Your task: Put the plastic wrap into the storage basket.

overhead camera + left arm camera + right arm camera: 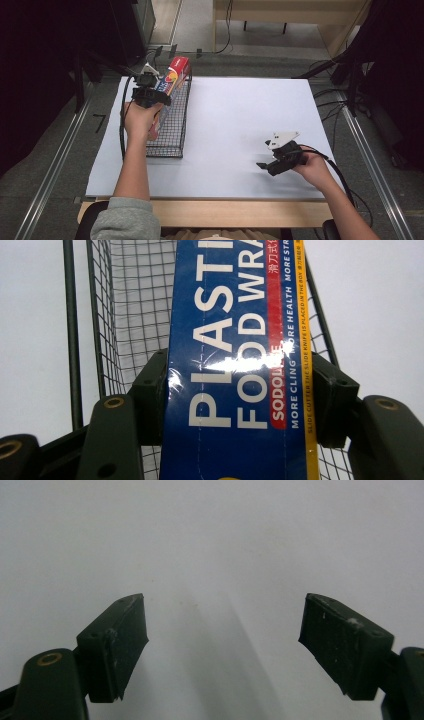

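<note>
A long blue and red box of plastic food wrap [172,80] lies lengthwise in a black wire basket [176,135] at the left of the white table. My left gripper [150,95] is shut on the near part of that box. In the left gripper view both black pads press the sides of the food wrap box [240,370], with the wire basket [125,315] mesh behind it. My right gripper [265,162] hovers low over the bare white surface at the right front. Its fingers [117,640] stand wide apart with nothing between them, so the right gripper [222,647] is open.
The white tabletop [240,115] spreads between the basket and my right hand. Cables [330,95] run along the floor at the right, and a metal rail [55,165] borders the left side. A wooden table edge [235,207] lies at the front.
</note>
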Tool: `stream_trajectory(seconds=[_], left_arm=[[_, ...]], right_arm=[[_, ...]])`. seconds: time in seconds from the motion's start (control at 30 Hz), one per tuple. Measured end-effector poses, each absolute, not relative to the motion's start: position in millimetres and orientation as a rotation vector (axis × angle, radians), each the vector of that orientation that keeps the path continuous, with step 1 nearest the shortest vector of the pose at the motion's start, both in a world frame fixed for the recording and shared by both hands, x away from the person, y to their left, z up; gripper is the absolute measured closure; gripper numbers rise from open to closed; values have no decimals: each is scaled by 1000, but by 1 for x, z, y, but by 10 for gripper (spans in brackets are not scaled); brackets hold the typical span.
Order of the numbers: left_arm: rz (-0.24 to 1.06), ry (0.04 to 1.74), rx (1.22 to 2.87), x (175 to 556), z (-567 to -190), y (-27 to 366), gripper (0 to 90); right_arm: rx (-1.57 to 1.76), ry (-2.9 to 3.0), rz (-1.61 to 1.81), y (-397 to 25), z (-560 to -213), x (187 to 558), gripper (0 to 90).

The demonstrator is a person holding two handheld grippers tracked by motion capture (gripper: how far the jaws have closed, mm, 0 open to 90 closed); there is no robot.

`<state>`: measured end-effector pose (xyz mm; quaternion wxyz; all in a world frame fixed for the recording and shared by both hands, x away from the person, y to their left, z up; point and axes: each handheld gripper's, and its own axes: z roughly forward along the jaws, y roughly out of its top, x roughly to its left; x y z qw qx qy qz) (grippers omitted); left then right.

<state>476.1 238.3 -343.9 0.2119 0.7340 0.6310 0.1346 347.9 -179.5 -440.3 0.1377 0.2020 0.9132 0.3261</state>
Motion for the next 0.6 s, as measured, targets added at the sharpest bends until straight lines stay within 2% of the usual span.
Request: stream_trajectory(seconds=[0.6], left_arm=[[342, 1817, 2064, 491, -376, 231, 392]], right_arm=[[567, 2653, 921, -179, -442, 347, 196]])
